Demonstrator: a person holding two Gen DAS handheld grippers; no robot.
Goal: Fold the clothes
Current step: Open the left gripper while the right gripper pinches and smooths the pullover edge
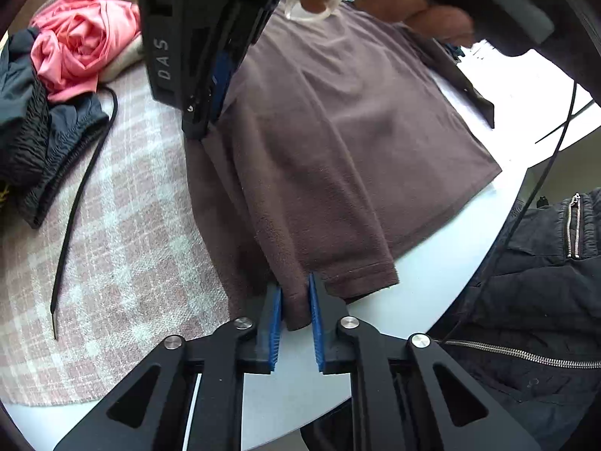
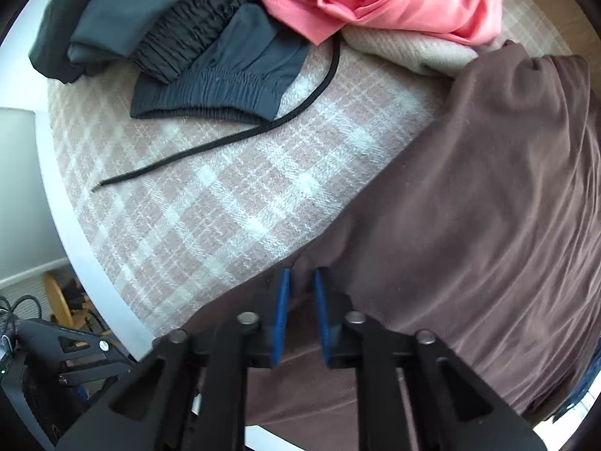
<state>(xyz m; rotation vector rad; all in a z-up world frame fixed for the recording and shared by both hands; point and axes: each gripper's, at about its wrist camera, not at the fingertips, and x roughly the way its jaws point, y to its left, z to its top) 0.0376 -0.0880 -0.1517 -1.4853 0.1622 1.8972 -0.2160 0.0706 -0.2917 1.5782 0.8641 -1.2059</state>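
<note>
A brown shirt (image 1: 338,143) lies spread on the white round tabletop (image 1: 432,274), its far side over a pink plaid cloth (image 1: 124,248). In the left wrist view the left tool (image 1: 295,300) sits at 6 o'clock, its blue pads nearly closed on the shirt's near corner by the hem; a tongue of fabric hangs between them. The right tool (image 1: 199,112) comes in from 11 o'clock, tip down on the shirt's left edge. In the right wrist view the right tool (image 2: 300,289) is at 6 o'clock, narrowly open, with a fold of the shirt (image 2: 469,206) pinched between its pads. A pile of clothes lies at 10 to 12 o'clock: a pink garment (image 1: 82,41), dark shorts (image 1: 45,143) with a black drawstring (image 1: 75,203) trailing over the plaid, and a cream knit (image 2: 409,50). A person's dark jacket (image 1: 544,300) shows at 4 o'clock.
</note>
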